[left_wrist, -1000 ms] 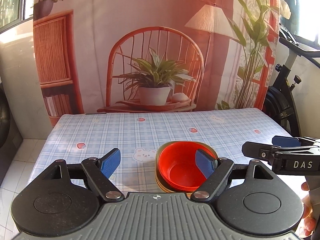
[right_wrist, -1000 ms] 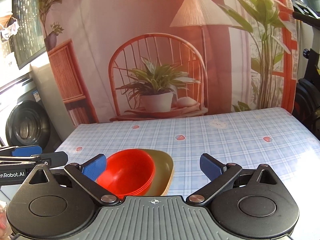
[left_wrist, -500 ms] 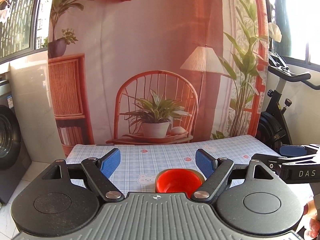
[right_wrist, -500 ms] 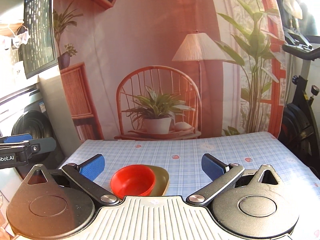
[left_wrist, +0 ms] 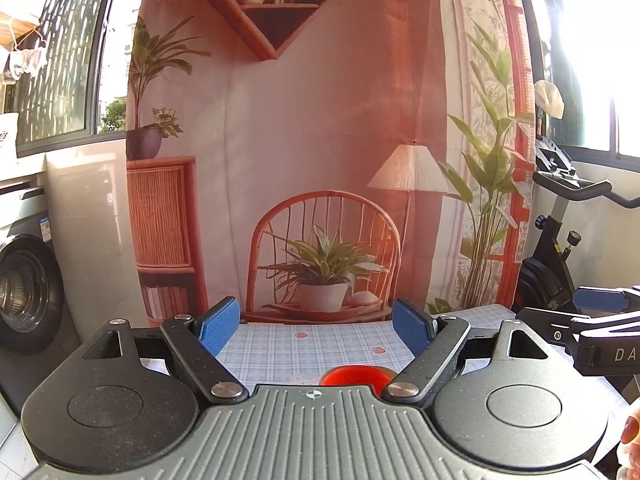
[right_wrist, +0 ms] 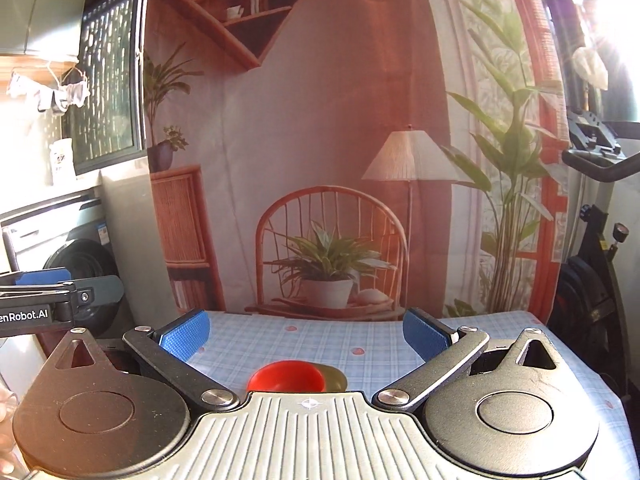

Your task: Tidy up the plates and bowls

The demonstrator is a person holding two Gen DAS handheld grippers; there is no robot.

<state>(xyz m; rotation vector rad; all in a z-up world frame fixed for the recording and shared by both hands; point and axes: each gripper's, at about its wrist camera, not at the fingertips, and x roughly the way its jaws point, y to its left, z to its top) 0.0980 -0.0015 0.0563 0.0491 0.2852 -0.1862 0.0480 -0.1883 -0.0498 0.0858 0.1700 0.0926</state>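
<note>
A red bowl point(left_wrist: 355, 375) sits on a tan plate on the checked table; only its far rim shows above my left gripper's body. In the right wrist view the red bowl point(right_wrist: 286, 376) and the tan plate point(right_wrist: 335, 377) under it show low in the middle. My left gripper point(left_wrist: 316, 325) is open and empty, held well back from and above the bowl. My right gripper point(right_wrist: 306, 330) is open and empty, likewise pulled back. Each gripper shows at the edge of the other's view.
The table with the blue checked cloth point(right_wrist: 360, 340) stands against a printed backdrop point(left_wrist: 320, 120). An exercise bike point(left_wrist: 560, 248) stands at the right, a washing machine point(left_wrist: 24, 292) at the left.
Both grippers have pulled back and up from the table. The bowl stack has shrunk and sunk low in both views. Both stay open.
</note>
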